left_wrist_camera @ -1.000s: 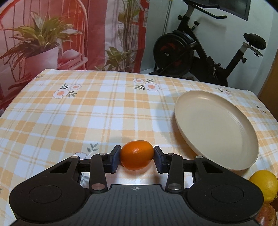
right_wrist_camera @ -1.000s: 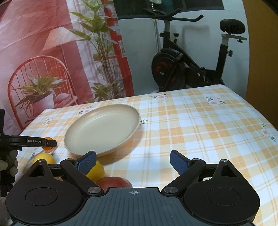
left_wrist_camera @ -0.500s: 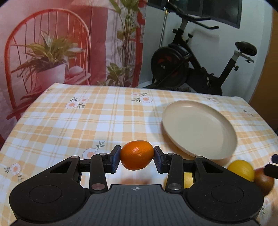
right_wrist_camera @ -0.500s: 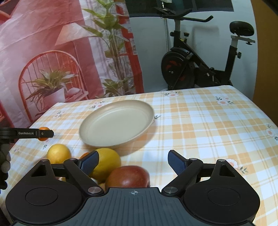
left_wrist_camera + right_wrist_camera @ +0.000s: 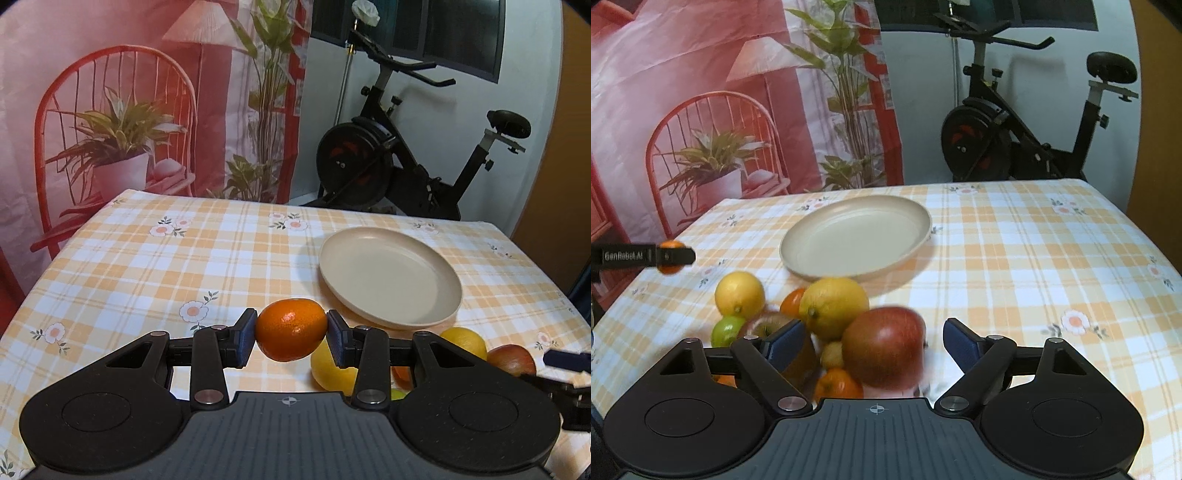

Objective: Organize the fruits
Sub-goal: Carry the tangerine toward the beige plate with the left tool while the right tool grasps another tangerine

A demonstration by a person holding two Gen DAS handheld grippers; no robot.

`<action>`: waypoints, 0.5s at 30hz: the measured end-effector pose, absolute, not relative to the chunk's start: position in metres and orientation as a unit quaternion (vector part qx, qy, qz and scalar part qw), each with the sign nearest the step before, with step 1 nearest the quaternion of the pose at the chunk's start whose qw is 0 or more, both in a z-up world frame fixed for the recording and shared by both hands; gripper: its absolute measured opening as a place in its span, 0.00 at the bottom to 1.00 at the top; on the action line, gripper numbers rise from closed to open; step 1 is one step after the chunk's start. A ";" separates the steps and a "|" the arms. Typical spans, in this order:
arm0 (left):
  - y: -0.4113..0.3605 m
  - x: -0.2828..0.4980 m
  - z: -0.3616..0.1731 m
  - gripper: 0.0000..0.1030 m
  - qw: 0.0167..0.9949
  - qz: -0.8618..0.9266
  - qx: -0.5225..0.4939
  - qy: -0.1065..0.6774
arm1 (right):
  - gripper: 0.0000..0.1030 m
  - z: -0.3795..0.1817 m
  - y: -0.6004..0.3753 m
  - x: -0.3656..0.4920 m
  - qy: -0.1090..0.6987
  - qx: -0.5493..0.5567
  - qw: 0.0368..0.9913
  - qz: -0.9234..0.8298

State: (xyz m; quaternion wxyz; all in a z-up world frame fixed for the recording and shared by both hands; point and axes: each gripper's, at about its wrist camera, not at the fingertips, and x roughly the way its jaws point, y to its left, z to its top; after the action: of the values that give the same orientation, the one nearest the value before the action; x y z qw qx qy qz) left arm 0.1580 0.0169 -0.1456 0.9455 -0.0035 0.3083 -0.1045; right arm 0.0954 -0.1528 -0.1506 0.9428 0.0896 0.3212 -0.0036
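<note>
I held a mandarin clamped sideways in my left gripper, lifted off the bench to carry it toward the empty plate. My right gripper straddled a red apple, jaws closing, pads not yet touching.

Left gripper finger apparently reads "GenRobot.AI".

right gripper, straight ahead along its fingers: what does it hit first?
Most likely the red apple, sitting between the closing fingers of the right gripper, pads not yet touching. The beige plate lies beyond; depth is uncertain.
</note>
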 end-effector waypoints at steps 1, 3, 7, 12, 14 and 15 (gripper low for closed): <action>0.017 0.157 -0.145 0.41 0.946 -0.104 -0.004 0.307 | 0.75 -0.152 -0.153 0.092 0.324 0.091 0.942 -0.004; 0.016 0.155 -0.145 0.41 0.947 -0.104 -0.005 0.305 | 0.73 -0.154 -0.153 0.086 0.331 0.096 0.939 -0.004; 0.016 0.150 -0.146 0.41 0.947 -0.108 -0.005 0.302 | 0.63 -0.158 -0.148 0.081 0.346 0.099 0.933 0.004; 0.016 0.147 -0.146 0.41 0.948 -0.110 -0.008 0.300 | 0.57 -0.165 -0.134 0.087 0.372 0.073 0.925 0.015; 0.016 0.147 -0.146 0.41 0.947 -0.110 -0.009 0.300 | 0.51 -0.166 -0.132 0.088 0.376 0.073 0.923 0.021; 0.016 0.147 -0.146 0.41 0.947 -0.111 -0.009 0.301 | 0.44 -0.167 -0.132 0.090 0.383 0.077 0.920 0.022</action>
State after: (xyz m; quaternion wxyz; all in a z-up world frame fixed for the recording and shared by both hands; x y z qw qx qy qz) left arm 0.1471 0.0160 -0.1458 0.9472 -0.0090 0.3007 -0.1105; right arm 0.0898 -0.1319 -0.1668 0.9201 0.0774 0.3834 0.0222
